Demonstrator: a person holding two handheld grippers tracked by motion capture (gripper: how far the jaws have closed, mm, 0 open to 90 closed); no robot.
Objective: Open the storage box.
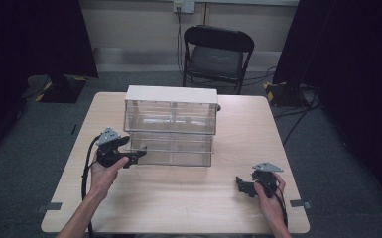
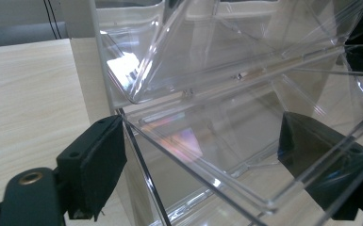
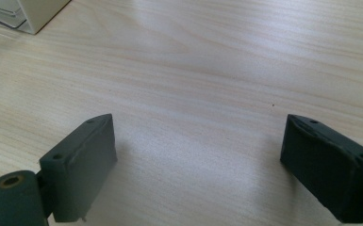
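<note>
A clear plastic drawer cabinet [image 1: 171,94] with a white top stands in the middle of the wooden table [image 1: 188,198]. My left gripper [image 1: 131,150] is at the left end of its lower drawer [image 1: 178,151]. In the left gripper view the left gripper [image 2: 202,165] is open, its jaws wide apart on either side of the clear lower drawer's [image 2: 226,188] front edge. The upper drawer [image 2: 207,52] is above it. My right gripper [image 1: 243,186] is held low over the table's right front, open, with bare wood between the jaws of the right gripper [image 3: 198,160]. The cabinet's corner [image 3: 33,14] sits at that view's top left.
A black folding chair [image 1: 217,52] stands behind the table. Cables [image 1: 297,119] run over the grey floor at the right. Dark curtains hang at both sides. Bare tabletop lies between the two hands in front of the cabinet.
</note>
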